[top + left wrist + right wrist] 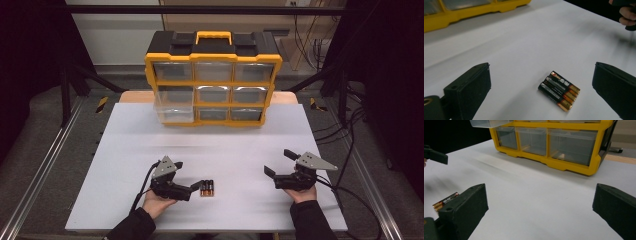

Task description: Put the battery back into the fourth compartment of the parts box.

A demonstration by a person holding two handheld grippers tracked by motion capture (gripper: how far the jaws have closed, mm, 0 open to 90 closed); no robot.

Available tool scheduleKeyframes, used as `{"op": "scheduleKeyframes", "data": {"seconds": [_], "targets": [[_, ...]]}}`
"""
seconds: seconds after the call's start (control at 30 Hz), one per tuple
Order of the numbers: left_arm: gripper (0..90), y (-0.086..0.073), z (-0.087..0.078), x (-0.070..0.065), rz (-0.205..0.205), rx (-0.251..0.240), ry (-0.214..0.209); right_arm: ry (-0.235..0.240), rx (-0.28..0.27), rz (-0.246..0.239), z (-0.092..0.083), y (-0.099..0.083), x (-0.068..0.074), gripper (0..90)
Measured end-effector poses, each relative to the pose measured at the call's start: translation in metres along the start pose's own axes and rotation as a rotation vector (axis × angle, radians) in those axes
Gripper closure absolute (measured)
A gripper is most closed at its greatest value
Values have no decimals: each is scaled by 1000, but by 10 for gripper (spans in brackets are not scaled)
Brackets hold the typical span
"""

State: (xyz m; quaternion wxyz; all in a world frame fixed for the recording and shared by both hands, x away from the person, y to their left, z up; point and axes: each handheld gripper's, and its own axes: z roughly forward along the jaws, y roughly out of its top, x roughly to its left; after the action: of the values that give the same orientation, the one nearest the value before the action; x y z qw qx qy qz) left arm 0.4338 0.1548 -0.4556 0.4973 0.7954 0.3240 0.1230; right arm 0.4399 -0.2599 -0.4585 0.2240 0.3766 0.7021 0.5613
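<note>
Two open grippers low over a white table, three batteries lying by the left one.

The left black two-jaw gripper, jaws spread wide and empty, points right at a pack of three black-and-copper cylindrical batteries lying flat side by side, long axes running away from the person. The right black gripper rests well apart, released. Beyond stands a yellow plastic organiser with clear drawers, one clear drawer pulled out.

Both tongs low, jaws wide apart.
</note>
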Motion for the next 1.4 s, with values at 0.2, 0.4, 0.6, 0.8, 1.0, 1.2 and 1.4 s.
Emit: {"op": "scheduleKeyframes", "data": {"seconds": [0.2, 0.4, 0.6, 0.8, 1.0, 1.2, 1.4], "targets": [[36, -5, 16, -8, -29, 69, 8, -2, 2, -2, 0, 0, 0, 3], [95, -8, 24, -11, -60, 126, 21, -6, 5, 0, 0, 0, 0, 3], [222, -12, 31, -17, -62, 187, 45, -7, 7, -5, 0, 0, -1, 3], [373, -12, 33, -21, -67, 220, 57, -8, 8, -5, 0, 0, -1, 3], [465, -12, 33, -24, -79, 240, 83, -8, 10, -2, 0, 0, -1, 3], [558, -11, 34, -29, -79, 263, 96, -7, 14, -2, 0, 0, 0, 3], [621, -10, 34, -31, -80, 285, 118, -5, 17, 1, 0, 0, 0, 3]]}}
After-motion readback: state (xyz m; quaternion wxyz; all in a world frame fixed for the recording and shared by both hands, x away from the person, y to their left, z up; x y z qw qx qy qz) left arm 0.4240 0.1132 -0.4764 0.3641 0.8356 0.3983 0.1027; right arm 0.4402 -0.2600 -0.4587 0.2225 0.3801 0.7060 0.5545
